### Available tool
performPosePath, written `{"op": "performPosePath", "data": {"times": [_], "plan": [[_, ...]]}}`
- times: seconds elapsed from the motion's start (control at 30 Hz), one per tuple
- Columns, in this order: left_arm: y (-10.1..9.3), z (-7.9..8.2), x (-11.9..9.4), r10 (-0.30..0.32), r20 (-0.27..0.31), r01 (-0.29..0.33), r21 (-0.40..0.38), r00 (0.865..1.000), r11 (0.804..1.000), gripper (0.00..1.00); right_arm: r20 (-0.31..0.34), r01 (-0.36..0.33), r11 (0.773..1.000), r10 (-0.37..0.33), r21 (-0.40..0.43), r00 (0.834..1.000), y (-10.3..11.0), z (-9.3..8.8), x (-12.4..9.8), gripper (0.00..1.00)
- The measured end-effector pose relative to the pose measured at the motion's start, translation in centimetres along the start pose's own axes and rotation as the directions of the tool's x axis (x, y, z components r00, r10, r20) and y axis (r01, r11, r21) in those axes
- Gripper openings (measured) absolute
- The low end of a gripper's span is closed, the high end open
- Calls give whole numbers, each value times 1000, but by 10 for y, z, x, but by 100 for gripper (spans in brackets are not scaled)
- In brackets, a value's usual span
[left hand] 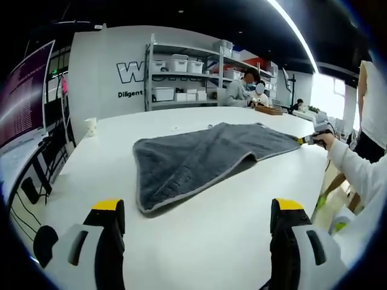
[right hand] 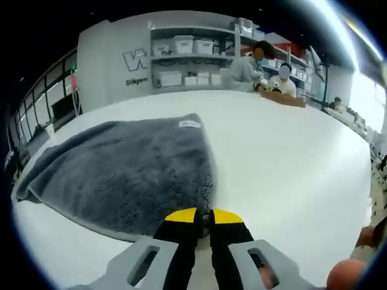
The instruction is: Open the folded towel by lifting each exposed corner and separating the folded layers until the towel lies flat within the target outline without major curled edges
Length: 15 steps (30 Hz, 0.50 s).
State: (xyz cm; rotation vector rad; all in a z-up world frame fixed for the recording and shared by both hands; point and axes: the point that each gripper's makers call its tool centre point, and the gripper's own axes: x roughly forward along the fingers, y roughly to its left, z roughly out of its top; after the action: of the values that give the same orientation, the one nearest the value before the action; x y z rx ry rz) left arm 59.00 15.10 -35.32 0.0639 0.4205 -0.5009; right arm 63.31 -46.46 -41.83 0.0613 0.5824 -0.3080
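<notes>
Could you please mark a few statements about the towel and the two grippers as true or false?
1. The grey towel lies on a white table. True.
2. The left gripper is clamped on the towel. False: it is open, short of the towel.
3. The right gripper is shut at the towel's edge. True.
4. A white cup stands on the towel. False: it stands on the table, apart from it.

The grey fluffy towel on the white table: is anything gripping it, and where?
Yes. The right gripper is shut on the grey fluffy towel at its edge; the left gripper is open, holding nothing.
</notes>
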Motion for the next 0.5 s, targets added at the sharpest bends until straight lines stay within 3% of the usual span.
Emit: {"op": "performPosePath", "data": {"times": [0.5], "plan": [[2, 1, 0, 3, -2, -3, -1, 1000, 1000, 100, -13, 65, 997, -66, -49, 998, -31, -3, -4, 2]]}}
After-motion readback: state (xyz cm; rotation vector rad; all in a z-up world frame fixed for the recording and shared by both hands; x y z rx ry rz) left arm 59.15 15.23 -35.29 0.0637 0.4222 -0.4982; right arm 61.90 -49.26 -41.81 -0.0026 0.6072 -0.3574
